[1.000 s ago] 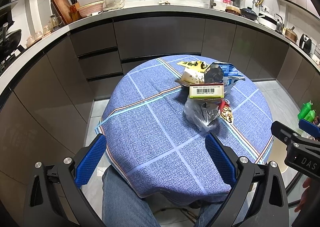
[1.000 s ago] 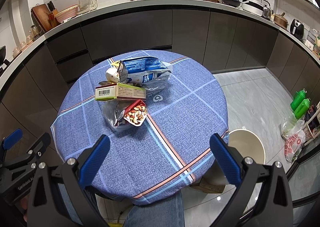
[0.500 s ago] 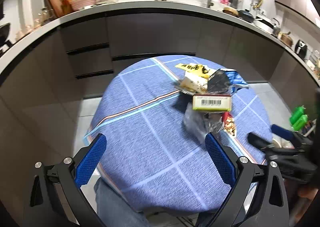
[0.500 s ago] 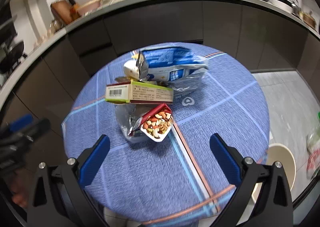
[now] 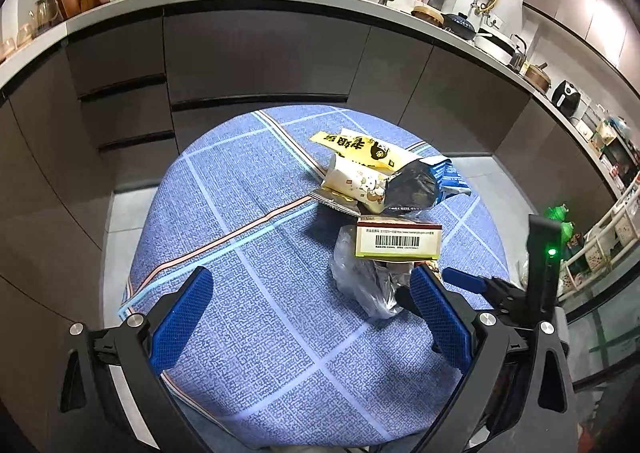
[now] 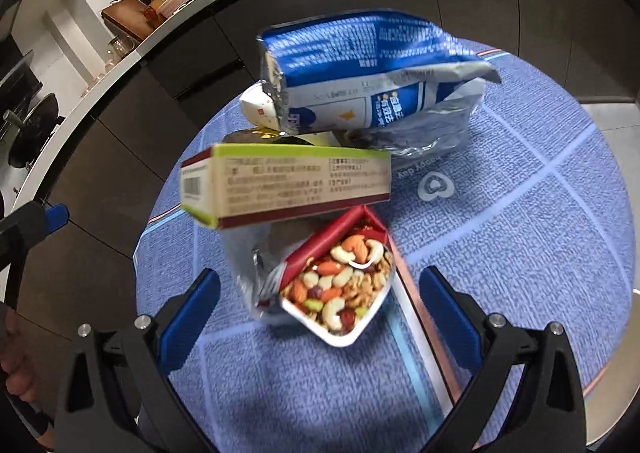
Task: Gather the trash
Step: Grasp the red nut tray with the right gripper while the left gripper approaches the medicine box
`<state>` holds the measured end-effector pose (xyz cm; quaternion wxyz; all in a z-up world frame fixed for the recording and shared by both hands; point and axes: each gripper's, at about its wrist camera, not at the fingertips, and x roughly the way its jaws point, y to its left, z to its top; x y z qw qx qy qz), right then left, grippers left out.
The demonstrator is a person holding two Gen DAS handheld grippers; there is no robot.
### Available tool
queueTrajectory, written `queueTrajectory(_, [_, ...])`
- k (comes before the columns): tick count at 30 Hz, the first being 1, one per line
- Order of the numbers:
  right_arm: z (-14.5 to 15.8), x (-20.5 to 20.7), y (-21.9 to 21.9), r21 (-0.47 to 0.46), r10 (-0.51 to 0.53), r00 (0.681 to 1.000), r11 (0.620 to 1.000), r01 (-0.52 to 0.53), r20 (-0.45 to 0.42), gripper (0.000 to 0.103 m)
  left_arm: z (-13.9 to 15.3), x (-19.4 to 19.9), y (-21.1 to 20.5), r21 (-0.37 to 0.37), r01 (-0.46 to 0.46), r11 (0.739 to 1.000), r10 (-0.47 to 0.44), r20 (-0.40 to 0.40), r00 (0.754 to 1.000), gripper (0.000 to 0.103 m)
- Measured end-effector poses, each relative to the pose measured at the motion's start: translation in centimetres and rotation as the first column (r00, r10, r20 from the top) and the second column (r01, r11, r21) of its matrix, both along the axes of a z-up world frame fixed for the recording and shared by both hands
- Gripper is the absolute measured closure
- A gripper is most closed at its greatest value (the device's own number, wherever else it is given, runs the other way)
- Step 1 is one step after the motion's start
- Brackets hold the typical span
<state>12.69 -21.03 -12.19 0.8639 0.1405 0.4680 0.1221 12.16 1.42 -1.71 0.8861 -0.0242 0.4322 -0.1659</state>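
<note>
Since the frames a second ago, the right gripper [image 6: 320,293] has moved forward and down over the worktop [image 6: 520,253] toward the trash pile, which now fills most of the right wrist view. The left gripper [image 5: 308,317] has shifted only slightly and hangs over the near edge of the worktop, short of the pile. Both sets of jaws stand wide apart with nothing between them. Judged from this, the right gripper is on approach for a first pick; no item has been collected yet.

The trash lies in one cluster toward the far right part of the round worktop, which is covered by a blue checked cloth.

- Nut tray [image 6: 340,293]: a shallow white tray with a red flap, holding mixed nuts. It sits nearest the right gripper, roughly between the lines of its two jaws, and is tilted against a crumpled clear plastic bag [image 5: 360,277].
- Cardboard box [image 6: 288,185]: a long box with green edges and a barcode on one end. It rests on top of the plastic bag and tray flap, overhanging to the left.
- Blue bag [image 6: 360,61]: a crumpled blue-and-white foil bag with its torn end open, at the back of the pile.
- Paper cup [image 5: 352,183]: lying on its side beside the blue bag.
- Yellow wrapper [image 5: 352,145]: flat, at the far side.

The tray holds loose nuts; tipping it during a grasp would likely spill them.
</note>
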Motion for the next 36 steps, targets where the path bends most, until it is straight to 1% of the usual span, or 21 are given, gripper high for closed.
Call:
queueTrajectory(1, [-0.2,0.2,-0.1,0.015,-0.001,1.0,1.0,0.001,-0.002,0.016,-0.1,0.2,0.1,-0.003,0.0,1.0,0.0,-0.004,1.0,0.008])
queueTrajectory(2, [-0.4,0.3,-0.3,0.031,-0.004,1.0,1.0,0.004,-0.008,0.038,-0.2,0.4,0.1,-0.005,0.002,1.0,-0.002,-0.01,1.0,0.008])
queueTrajectory(4, [-0.6,0.3,-0.6,0.034,-0.003,1.0,0.999,0.004,-0.015,0.043,-0.2,0.3,0.2,-0.017,0.012,1.0,-0.012,-0.022,1.0,0.008])
queueTrajectory(5, [-0.7,0.2,-0.7,0.042,0.006,1.0,0.999,-0.006,-0.01,0.047,-0.2,0.3,0.1,-0.021,0.018,1.0,-0.018,-0.025,1.0,0.008])
queueTrajectory(6, [-0.6,-0.2,-0.9,0.046,0.008,1.0,0.999,-0.008,-0.007,0.049,-0.2,0.3,0.0,-0.025,0.026,0.999,-0.027,-0.028,0.999,0.008])
queueTrajectory(8, [-0.4,-0.8,-1.2,0.028,0.005,1.0,1.0,-0.006,0.002,0.056,-0.3,0.4,-0.4,-0.029,0.044,0.999,-0.045,-0.035,0.998,0.008])
queueTrajectory(10, [-0.2,-1.4,-1.6,0.016,0.004,1.0,1.0,-0.005,0.005,0.059,-0.6,0.5,-1.0,-0.033,0.067,0.997,-0.069,-0.044,0.997,0.008])
queueTrajectory(16, [0.8,-4.4,-3.2,-0.067,-0.022,1.0,0.998,0.023,0.017,0.06,-1.6,0.3,-3.9,-0.043,0.16,0.986,-0.163,-0.094,0.982,0.008])
queueTrajectory(18, [1.2,-5.3,-3.6,-0.093,-0.023,0.999,0.995,0.026,0.033,0.057,-1.9,0.2,-4.6,-0.038,0.177,0.984,-0.18,-0.1,0.979,0.008])
queueTrajectory(20, [1.3,-5.7,-3.8,-0.098,-0.044,0.998,0.994,0.048,0.038,0.051,-2.0,0.0,-4.8,-0.032,0.178,0.983,-0.181,-0.097,0.979,0.008])
queueTrajectory(22, [1.3,-5.9,-4.2,-0.091,-0.064,0.997,0.994,0.068,0.043,0.051,-2.2,-0.2,-4.9,-0.024,0.177,0.984,-0.179,-0.093,0.979,0.008])
queueTrajectory(24, [1.4,-6.1,-4.6,-0.069,-0.058,0.997,0.996,0.061,0.045,0.068,-2.3,-0.4,-4.9,-0.01,0.174,0.985,-0.174,-0.092,0.98,0.008])
queueTrajectory(25, [1.3,-6.2,-4.5,-0.07,-0.052,0.998,0.996,0.055,0.043,0.089,-2.3,-0.4,-4.9,-0.008,0.173,0.985,-0.173,-0.094,0.981,0.008])
queueTrajectory(26, [1.3,-6.1,-4.5,-0.074,-0.053,0.998,0.996,0.056,0.046,0.099,-2.3,-0.5,-4.8,-0.008,0.172,0.985,-0.172,-0.096,0.98,0.008])
queueTrajectory(30, [1.9,-6.8,-4.7,-0.082,-0.061,0.996,0.994,0.066,0.065,0.1,-2.3,-0.9,-4.8,-0.006,0.177,0.984,-0.176,-0.095,0.98,0.008])
queueTrajectory(33, [2.4,-7.0,-5.1,-0.119,-0.083,0.993,0.989,0.093,0.087,0.096,-2.4,-1.2,-5.4,-0.009,0.208,0.978,-0.208,-0.091,0.974,0.008])
queueTrajectory(34, [2.5,-6.9,-5.1,-0.117,-0.082,0.993,0.989,0.092,0.082,0.084,-2.4,-1.3,-5.7,-0.008,0.221,0.975,-0.221,-0.091,0.971,0.008])
queueTrajectory(35, [2.4,-7.0,-5.3,-0.103,-0.077,0.994,0.991,0.084,0.075,0.062,-2.5,-1.5,-6.2,-0.006,0.239,0.971,-0.239,-0.09,0.967,0.008])
queueTrajectory(36, [2.6,-7.1,-5.4,-0.096,-0.081,0.993,0.991,0.089,0.083,0.057,-2.7,-1.6,-6.9,-0.006,0.271,0.963,-0.27,-0.089,0.959,0.008])
